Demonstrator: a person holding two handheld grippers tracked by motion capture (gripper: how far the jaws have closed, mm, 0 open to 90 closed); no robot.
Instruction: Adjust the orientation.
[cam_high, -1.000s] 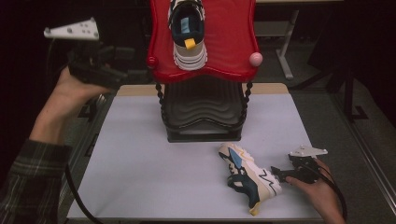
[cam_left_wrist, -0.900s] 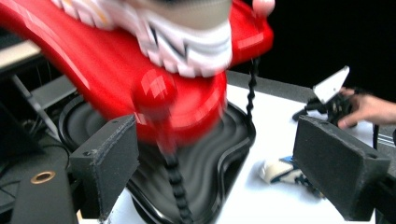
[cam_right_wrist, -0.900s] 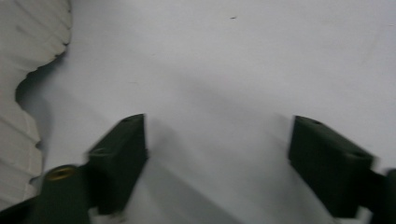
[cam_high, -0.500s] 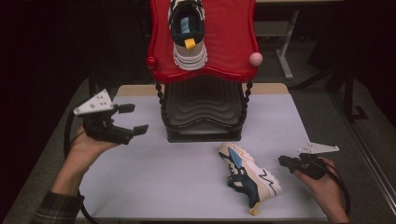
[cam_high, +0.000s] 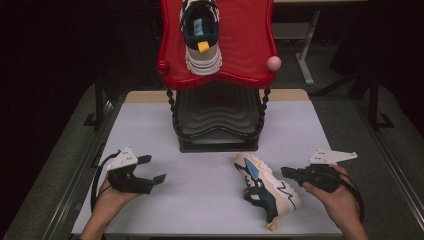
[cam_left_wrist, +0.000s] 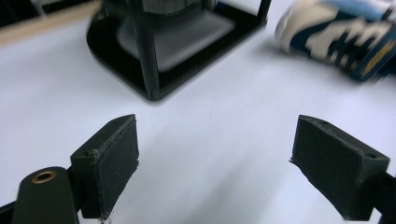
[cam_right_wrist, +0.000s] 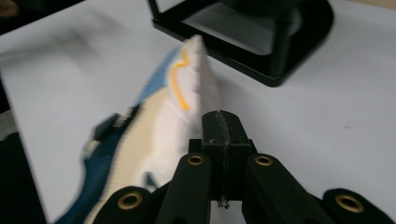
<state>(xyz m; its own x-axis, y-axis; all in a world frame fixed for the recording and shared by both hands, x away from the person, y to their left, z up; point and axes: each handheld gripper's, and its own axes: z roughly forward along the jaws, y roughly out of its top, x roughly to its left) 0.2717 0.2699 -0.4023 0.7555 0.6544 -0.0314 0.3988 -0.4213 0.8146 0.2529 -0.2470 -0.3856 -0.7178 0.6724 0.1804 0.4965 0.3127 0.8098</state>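
Observation:
A white, navy and yellow sneaker (cam_high: 266, 191) lies on its side on the white table (cam_high: 210, 200), right of centre; it also shows as the sneaker (cam_right_wrist: 154, 135) and the sneaker (cam_left_wrist: 341, 32). A matching sneaker (cam_high: 201, 37) rests on the red top shelf (cam_high: 240, 45) of the black rack (cam_high: 217, 122). My left gripper (cam_high: 152, 170) sits low over the table at the left, open with nothing between its pads (cam_left_wrist: 112, 158). My right gripper (cam_high: 286, 172) is just right of the lying sneaker, its jaws shut together with nothing between them.
The rack's black base (cam_left_wrist: 159, 51) stands at the table's middle back, also the base (cam_right_wrist: 261, 42). A pink ball (cam_high: 273, 63) and a red ball (cam_high: 162, 66) cap the shelf's front corners. Metal frame legs (cam_high: 305, 55) stand behind the table.
My left gripper has come down from high at the left to rest low over the table's left front. My right gripper has drawn slightly right, away from the sneaker.

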